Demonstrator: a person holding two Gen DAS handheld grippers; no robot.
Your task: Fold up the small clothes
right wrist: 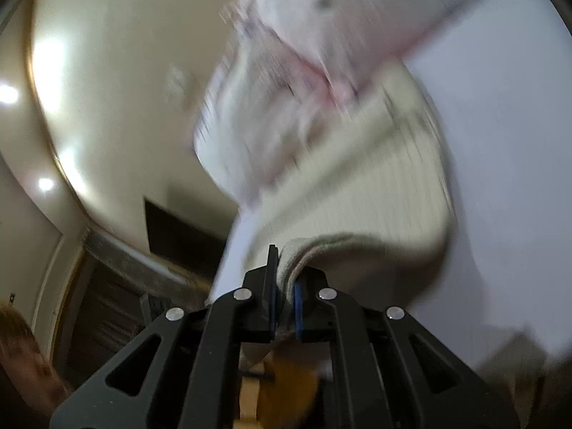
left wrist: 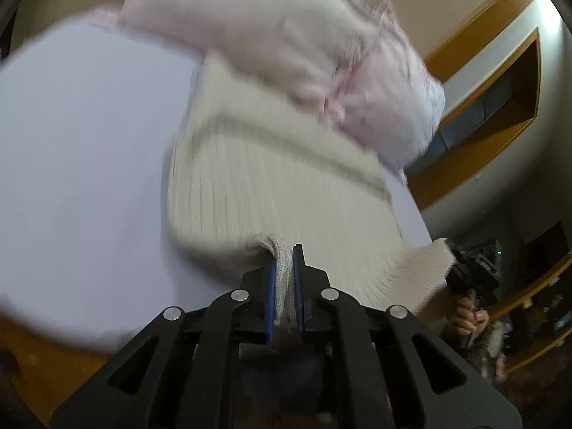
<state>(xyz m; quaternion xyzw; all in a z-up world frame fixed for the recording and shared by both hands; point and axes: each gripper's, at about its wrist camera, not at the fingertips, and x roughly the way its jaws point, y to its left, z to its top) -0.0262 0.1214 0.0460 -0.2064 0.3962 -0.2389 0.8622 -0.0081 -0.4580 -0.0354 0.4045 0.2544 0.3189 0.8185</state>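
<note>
Left gripper point(left wrist: 285, 271) pinches a corner of the cream ribbed garment point(left wrist: 271, 182), right gripper point(right wrist: 285, 271) clamps its other edge. Garment spreads over the white table point(left wrist: 82, 150), w/ a blurred pink floral cloth point(left wrist: 314, 46) beyond it.

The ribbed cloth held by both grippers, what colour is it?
Cream, with fine ribs; the ribbed cloth shows best in the left wrist view.

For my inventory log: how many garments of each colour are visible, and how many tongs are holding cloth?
Cream ribbed garments: 1
Pale pink garments: 1
Tongs shut on the cream garment: 2, the left tongs and the right tongs
Total: 4
</note>
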